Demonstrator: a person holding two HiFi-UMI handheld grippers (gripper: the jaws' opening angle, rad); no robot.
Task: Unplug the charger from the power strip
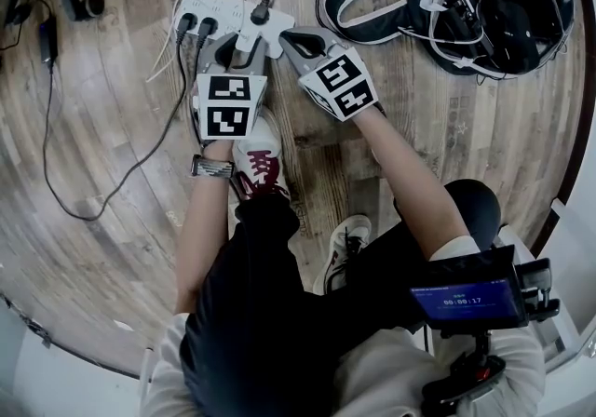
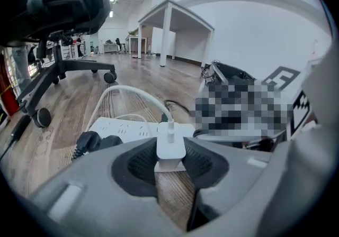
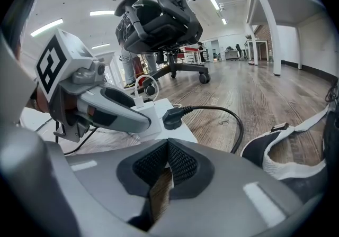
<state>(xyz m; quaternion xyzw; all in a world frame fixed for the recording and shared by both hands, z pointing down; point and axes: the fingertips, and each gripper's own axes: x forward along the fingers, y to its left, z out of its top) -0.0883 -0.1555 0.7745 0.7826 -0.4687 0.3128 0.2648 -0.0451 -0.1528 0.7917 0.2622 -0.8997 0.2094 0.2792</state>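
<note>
A white power strip (image 1: 216,8) lies on the wooden floor with three black plugs in it. A white charger (image 1: 251,41) with a white cable stands on its near end. My left gripper (image 1: 244,47) is shut on the charger (image 2: 170,148), one dark pad against each side. In the left gripper view the strip (image 2: 119,127) runs behind the jaws, so the charger's seat in the socket is hidden. My right gripper (image 1: 291,36) is shut with nothing in it, its tip at the strip's right end. In the right gripper view the gripper (image 3: 168,148) points at the strip (image 3: 180,131) and a black plug (image 3: 172,117).
A black harness bag (image 1: 484,1) with white straps lies at the far right. A rolling office chair (image 2: 58,14) stands to the left, beyond the strip. A black cable (image 1: 93,206) loops across the floor at left. The person's shoe (image 1: 261,159) is just behind the grippers.
</note>
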